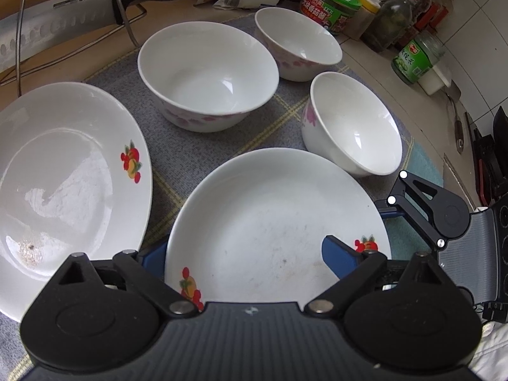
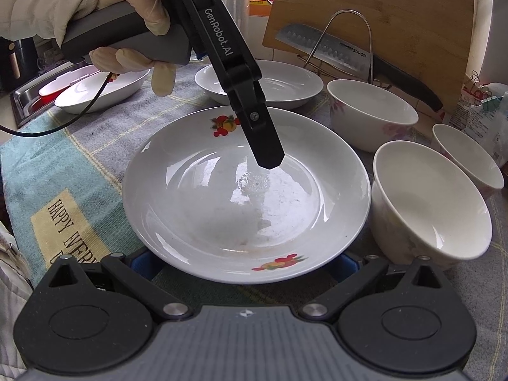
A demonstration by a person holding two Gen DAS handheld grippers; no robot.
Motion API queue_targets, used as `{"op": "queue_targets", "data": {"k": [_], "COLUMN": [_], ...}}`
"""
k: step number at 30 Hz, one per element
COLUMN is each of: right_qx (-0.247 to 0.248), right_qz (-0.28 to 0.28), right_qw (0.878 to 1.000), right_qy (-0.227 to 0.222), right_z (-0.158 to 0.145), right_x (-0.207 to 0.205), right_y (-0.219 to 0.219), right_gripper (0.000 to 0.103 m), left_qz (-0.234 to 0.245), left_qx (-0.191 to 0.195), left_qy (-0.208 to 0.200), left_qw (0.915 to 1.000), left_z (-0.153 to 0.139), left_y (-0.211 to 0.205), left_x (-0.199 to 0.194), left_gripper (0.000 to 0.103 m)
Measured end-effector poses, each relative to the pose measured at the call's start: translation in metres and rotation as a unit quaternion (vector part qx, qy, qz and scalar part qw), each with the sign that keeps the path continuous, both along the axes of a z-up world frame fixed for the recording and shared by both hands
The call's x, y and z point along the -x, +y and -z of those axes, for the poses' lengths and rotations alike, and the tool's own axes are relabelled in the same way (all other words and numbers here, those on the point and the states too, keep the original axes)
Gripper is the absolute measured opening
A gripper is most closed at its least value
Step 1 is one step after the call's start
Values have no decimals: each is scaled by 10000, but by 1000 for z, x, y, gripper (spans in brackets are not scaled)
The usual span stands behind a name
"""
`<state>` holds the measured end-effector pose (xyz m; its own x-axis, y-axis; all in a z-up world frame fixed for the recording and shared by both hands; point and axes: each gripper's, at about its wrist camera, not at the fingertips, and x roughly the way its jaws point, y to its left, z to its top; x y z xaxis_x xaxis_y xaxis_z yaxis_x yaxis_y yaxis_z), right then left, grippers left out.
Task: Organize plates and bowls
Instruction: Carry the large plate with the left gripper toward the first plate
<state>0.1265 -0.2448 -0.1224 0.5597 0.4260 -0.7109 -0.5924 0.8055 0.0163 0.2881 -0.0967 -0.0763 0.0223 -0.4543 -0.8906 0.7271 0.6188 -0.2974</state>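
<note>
A white plate with fruit prints lies on the checked cloth. My left gripper is wide open, one blue finger over the plate's inside, the other beyond its left rim. In the right wrist view the left gripper's finger hangs above the plate's middle. My right gripper is open with its fingers straddling the plate's near rim. A second fruit-print plate lies beside it. Three white bowls with pink flowers stand behind.
A knife on a wire rack leans on a wooden cutting board. Jars and bottles line the tiled wall. An oval white dish lies by the sink. A spoon lies at the right.
</note>
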Motion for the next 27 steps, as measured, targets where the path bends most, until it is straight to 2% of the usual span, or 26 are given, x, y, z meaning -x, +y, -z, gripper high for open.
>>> {"op": "queue_targets", "data": {"k": [14, 27], "right_qx": [98, 141], "right_qz": [64, -209], "right_qw": [9999, 9996], "right_qy": [-48, -79], "right_z": [-4, -14], "right_x": [4, 10], "right_y": [2, 1], "right_gripper": [103, 103], "left_qz": [63, -289], "left_qx": [-2, 46], "left_qy": [-47, -197], "left_qw": [10000, 9994], "left_z": [-2, -16], "left_y": [0, 14], "left_x": [3, 24], "left_gripper": [96, 96]}}
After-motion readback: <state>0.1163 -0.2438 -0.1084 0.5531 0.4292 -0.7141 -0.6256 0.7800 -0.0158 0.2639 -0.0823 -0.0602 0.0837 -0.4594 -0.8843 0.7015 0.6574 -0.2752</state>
